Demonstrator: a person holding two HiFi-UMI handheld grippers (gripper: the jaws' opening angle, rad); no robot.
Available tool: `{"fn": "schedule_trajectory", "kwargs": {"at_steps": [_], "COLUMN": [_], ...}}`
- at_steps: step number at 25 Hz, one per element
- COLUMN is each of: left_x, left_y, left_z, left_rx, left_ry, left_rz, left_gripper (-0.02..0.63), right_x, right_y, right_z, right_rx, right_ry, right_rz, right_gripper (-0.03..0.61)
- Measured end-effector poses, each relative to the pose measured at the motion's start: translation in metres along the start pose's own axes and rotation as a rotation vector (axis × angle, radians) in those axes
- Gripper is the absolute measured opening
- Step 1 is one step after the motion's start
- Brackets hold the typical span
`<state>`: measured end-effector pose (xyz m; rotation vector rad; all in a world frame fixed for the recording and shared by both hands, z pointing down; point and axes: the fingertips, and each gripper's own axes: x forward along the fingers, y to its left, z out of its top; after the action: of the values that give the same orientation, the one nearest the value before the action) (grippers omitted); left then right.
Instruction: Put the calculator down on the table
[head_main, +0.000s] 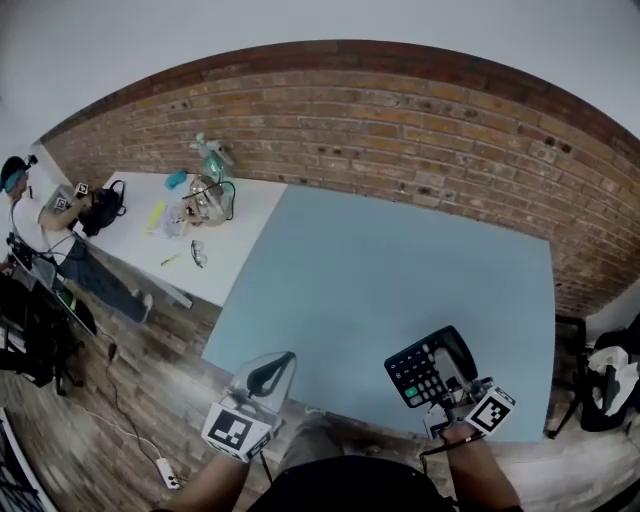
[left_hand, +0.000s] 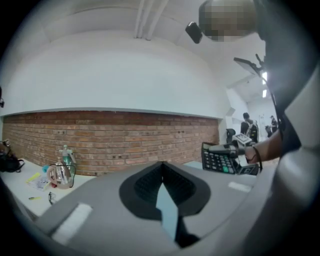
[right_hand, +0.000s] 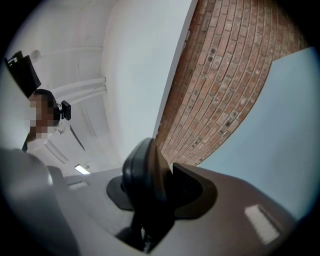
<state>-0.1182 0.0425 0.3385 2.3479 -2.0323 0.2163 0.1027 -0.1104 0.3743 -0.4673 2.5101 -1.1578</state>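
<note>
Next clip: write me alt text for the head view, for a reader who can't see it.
The right gripper holds a black calculator, keys toward the camera, over the near edge of a light blue table. The left gripper, jaws together and empty, is by the table's near left corner. A brick wall runs behind.

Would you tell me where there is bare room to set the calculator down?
The blue table is bare from the brick wall to its near edge and from the white table to its right side. Crowded: the near edge, where the right gripper holds the calculator and the left gripper hangs, and the white table's cluttered far end.
</note>
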Motion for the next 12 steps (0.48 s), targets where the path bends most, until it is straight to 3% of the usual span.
{"fn": "schedule_trajectory", "kwargs": {"at_steps": [4, 12], "left_x": [0.026, 0.071], "left_y": [0.012, 0.054], "left_z": [0.011, 0.004], "left_rx": [-0.036, 0.006], "left_ry": [-0.04, -0.063], "left_rz": [-0.099, -0.237], "left_gripper": [0.002, 0.002], "right_x": [0.011, 0.036], "right_y": [0.0, 0.0], "right_z": [0.004, 0.008], "right_rx": [-0.02, -0.061], "right_ry": [-0.045, -0.111], "right_rz": [-0.048, -0.145], "right_gripper": [0.132, 0.132]}}
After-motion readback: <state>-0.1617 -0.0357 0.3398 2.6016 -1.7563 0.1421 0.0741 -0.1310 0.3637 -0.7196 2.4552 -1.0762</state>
